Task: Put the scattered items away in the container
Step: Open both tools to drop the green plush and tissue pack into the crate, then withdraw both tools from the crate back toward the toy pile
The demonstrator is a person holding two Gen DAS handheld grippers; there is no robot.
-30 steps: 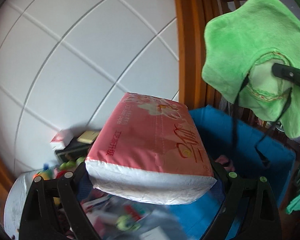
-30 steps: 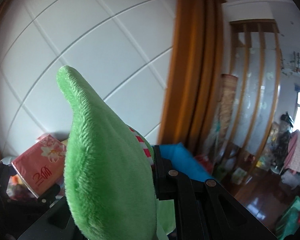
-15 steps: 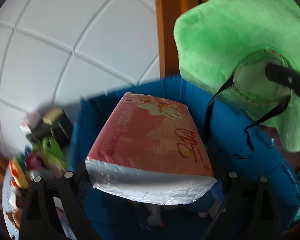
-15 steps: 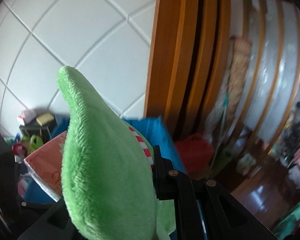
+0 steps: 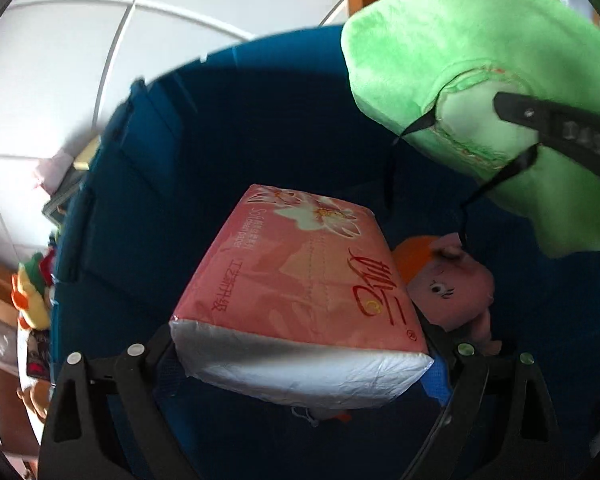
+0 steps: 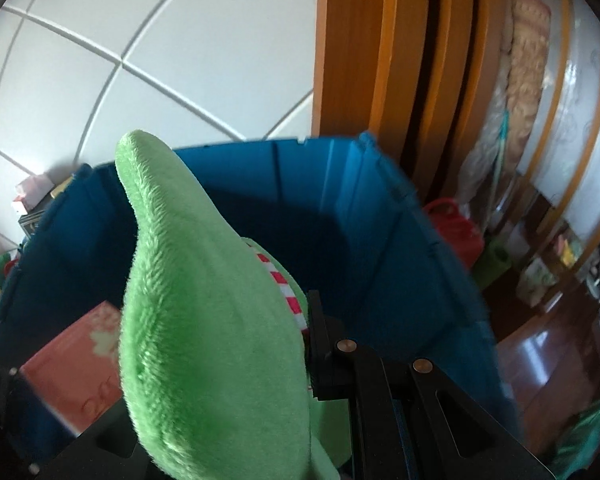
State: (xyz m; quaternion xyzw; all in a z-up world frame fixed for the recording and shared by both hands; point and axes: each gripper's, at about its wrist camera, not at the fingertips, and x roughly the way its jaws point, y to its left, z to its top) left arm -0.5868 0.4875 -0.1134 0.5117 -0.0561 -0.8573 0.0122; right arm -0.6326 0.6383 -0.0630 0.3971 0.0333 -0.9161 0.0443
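Behind your view stands a white wall (image 6: 172,40) crossed by thin raised lines forming diamonds. To its right you see orange-brown wooden door framing (image 6: 384,80), then pale panels with wooden strips (image 6: 580,120). Glossy dark wooden floor (image 6: 540,360) reflects daylight at lower right.

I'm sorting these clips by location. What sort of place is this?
Most likely a lived-in home. There is a tall orange-brown wooden frame, a glossy dark wooden floor cluttered with household belongings, and plush toys beside and inside the deep blue plastic storage bin.
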